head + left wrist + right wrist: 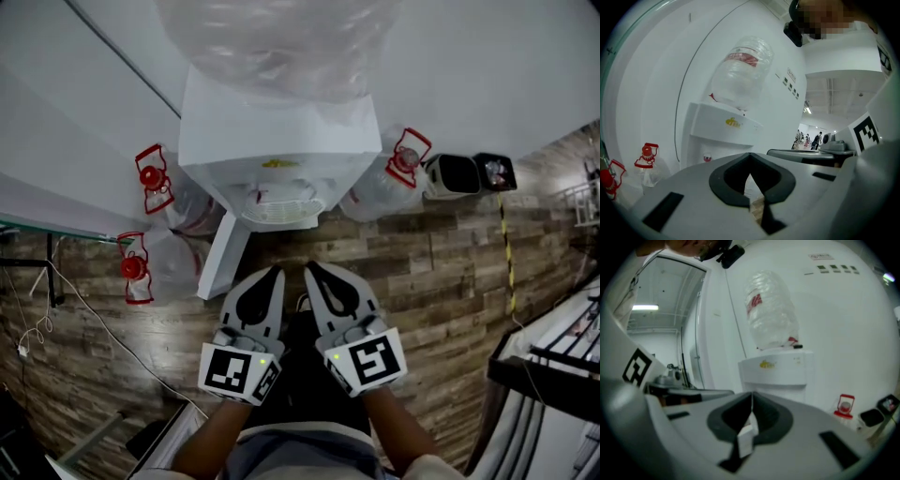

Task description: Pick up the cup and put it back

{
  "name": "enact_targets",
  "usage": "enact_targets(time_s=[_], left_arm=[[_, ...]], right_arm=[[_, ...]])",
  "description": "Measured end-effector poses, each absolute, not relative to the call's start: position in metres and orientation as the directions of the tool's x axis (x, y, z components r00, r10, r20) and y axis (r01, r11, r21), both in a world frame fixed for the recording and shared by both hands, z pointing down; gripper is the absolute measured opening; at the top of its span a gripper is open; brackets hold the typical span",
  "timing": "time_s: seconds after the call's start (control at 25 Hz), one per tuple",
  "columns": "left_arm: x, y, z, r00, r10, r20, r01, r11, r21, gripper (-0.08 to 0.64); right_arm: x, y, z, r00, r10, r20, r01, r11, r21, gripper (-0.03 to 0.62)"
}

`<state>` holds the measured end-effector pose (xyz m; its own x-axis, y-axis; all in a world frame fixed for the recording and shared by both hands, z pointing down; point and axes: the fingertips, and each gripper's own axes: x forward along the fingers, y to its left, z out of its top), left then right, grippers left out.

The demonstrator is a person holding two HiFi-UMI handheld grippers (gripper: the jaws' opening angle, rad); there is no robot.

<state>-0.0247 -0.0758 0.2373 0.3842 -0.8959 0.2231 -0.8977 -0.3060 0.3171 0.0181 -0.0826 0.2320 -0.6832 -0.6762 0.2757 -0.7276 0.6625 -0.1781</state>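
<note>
Here, left gripper [275,273] and right gripper [312,268], jaws pressed together and empty, point side by side at the dispenser [272,131], whose recess ahead holds the upright cup [707,158], seemingly nearer the left.

1. Left gripper [276,274], right gripper [311,270]: pale grey shells with black teardrop-shaped insets.
2. Left marker cube [232,370], right marker cube [373,361]: black-and-white square patterns, each with a small green light [262,359] beside.
3. Grey top [300,448]; dark trousers [305,380].
</note>
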Motion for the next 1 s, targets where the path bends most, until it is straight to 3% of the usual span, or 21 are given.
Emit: enact_targets(time_s=[1.0], left_arm=[[-0.041,-0.132,0.521,0.365,-0.926,0.095,-0.917,-0.34,0.208,0.006]], right_arm=[[0.025,-0.141,0.513,-0.692,-0.693,0.199,-0.711,0.702,-0.03,0.023]])
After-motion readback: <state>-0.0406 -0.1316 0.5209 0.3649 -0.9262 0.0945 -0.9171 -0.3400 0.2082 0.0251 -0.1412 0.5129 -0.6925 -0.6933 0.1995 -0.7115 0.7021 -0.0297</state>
